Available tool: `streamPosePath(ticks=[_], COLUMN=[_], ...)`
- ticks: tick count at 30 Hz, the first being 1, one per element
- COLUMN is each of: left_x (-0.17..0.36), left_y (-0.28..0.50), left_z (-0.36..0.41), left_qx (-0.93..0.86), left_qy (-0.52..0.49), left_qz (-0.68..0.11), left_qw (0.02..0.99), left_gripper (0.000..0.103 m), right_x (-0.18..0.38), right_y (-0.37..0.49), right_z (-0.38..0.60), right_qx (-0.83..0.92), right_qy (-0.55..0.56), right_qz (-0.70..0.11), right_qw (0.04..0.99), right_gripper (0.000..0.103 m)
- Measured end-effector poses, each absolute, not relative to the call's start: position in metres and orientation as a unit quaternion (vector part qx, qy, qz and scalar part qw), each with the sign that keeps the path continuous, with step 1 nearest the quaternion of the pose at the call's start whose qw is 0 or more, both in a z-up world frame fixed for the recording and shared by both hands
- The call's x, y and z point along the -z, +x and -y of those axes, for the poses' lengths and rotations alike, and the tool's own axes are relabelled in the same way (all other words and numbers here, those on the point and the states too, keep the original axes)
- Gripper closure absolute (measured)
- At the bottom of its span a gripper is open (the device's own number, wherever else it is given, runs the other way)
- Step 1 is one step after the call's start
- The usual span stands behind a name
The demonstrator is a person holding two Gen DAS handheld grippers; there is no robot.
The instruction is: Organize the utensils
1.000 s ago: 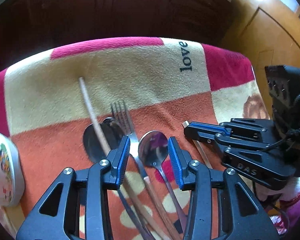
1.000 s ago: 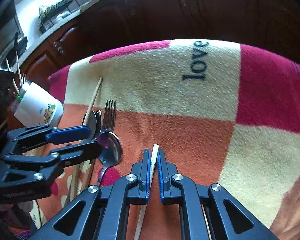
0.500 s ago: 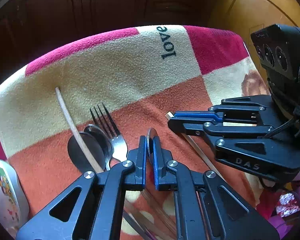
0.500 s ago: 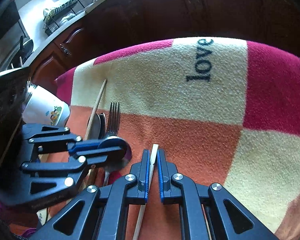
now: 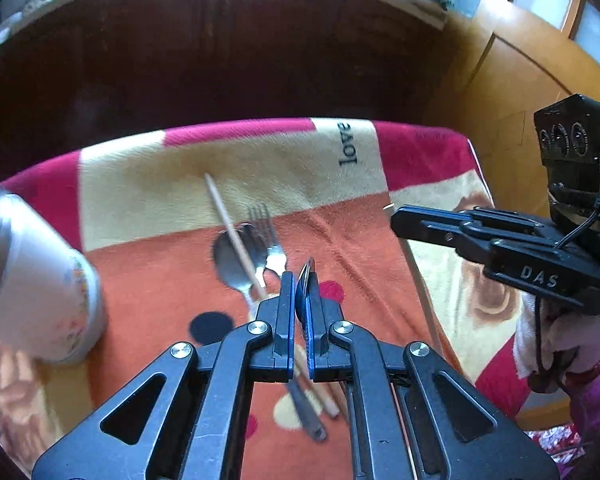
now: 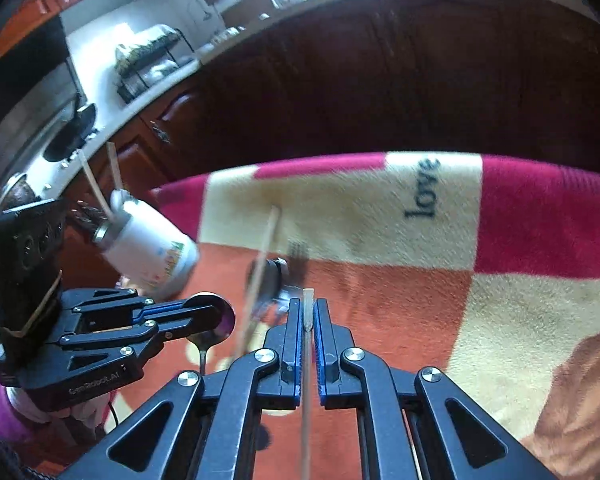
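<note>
Fuzzy matt checked fleece cloth [image 5: 172, 184] w/ printed "love" under both claws. Left black matt plastic claw [image 5: 299, 300], blue ribbed pads, pinches glossy polished metal spoon [image 5: 305, 280]. Just ahead: shiny steel fork [image 5: 269, 236], pale matt wooden chopstick [image 5: 232, 232]. Far left: glossy white printed cup [image 5: 48, 292]. Right black plastic claw [image 6: 308, 320] nips smooth pale wooden stick [image 6: 307, 344].

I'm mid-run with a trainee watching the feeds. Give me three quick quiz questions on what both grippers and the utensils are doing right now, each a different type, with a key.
1. True or false: the left gripper is shut on a spoon.
2. Multiple choice: what does the right gripper hold? A) a fork B) a chopstick C) a knife
3. Fill in: the white cup already holds ____ sticking out of its mouth.

Key:
1. True; the spoon bowl sits edge-on between the pads.
2. B
3. Chopsticks. A fork, another spoon and one chopstick lie on the blanket.
</note>
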State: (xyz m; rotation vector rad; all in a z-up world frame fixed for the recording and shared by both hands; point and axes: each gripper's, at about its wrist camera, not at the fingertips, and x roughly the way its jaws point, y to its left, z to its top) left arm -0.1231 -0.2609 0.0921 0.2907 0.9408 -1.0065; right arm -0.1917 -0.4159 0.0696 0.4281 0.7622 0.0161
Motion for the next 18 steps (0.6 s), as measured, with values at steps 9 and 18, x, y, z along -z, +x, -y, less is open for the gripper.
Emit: streamPosePath(ticks=[9,18], left_x=[-0.142,-0.214], left_y=[-0.121,-0.077], left_z=[0.203,0.131], left_qx=[0.434,0.377], left_qy=[0.098,0.036], left_qz=[-0.397,-0.338], left_qw=[0.803,0.861], left_gripper=[0.100,0.100], right_x=[-0.121,-0.189], right_y=[-0.189,-0.168], right_z=[0.370,0.318], right_qx=[-0.042,-0.085], right_qy=[0.170,0.122], right_qz=[-0.333,-0.283], right_qw=[0.926,0.947], right_gripper=[0.098,0.099])
